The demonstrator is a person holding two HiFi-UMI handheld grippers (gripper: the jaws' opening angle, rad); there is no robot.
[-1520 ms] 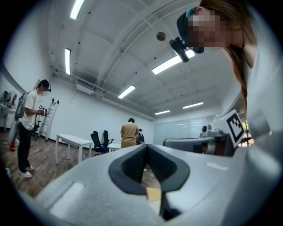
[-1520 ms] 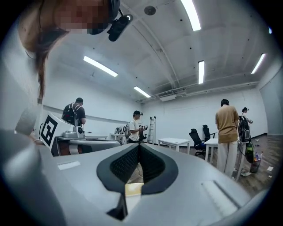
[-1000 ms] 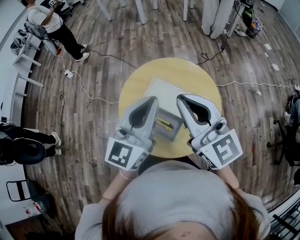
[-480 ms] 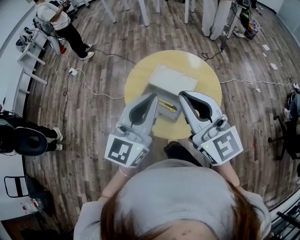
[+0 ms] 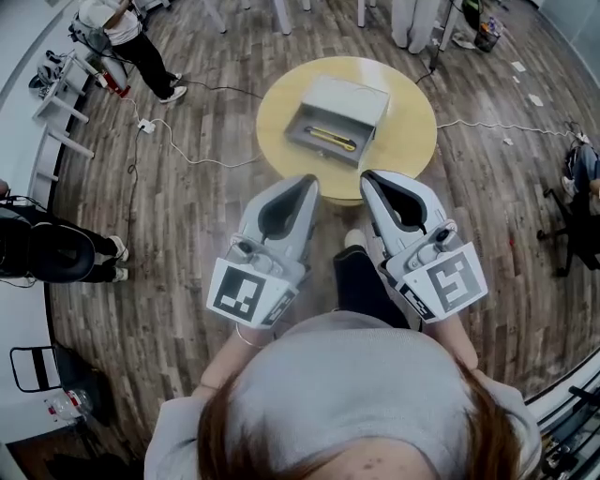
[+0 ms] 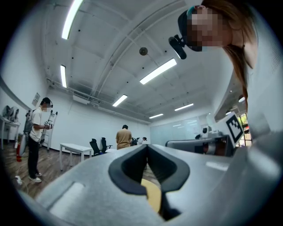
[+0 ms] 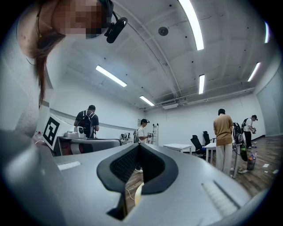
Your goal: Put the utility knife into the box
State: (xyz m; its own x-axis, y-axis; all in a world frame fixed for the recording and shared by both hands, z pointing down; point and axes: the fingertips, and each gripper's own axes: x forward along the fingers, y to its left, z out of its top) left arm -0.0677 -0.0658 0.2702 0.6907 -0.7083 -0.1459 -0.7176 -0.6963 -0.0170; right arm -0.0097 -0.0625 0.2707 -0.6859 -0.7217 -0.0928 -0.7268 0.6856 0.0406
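The yellow utility knife (image 5: 330, 139) lies inside the open grey box (image 5: 352, 94) on the round yellow table (image 5: 412, 131), in the head view. Both grippers are held close to my body, short of the table's near edge and over the wooden floor. My left gripper (image 5: 305, 180) has its jaws closed tip to tip with nothing between them, as the left gripper view (image 6: 147, 147) also shows. The right gripper (image 5: 370, 178) is likewise shut and empty in the right gripper view (image 7: 138, 145). Both point level across the room.
My dark trouser leg and shoe (image 5: 354, 246) stand between the grippers and the table. A white cable (image 5: 187, 155) runs over the floor at the left. A person (image 5: 122, 28) stands far left; office chairs (image 5: 47, 258) sit at both sides.
The table with the box has drawn away from me, from under the grippers to well ahead of them. Both grippers stayed shut and empty, side by side.
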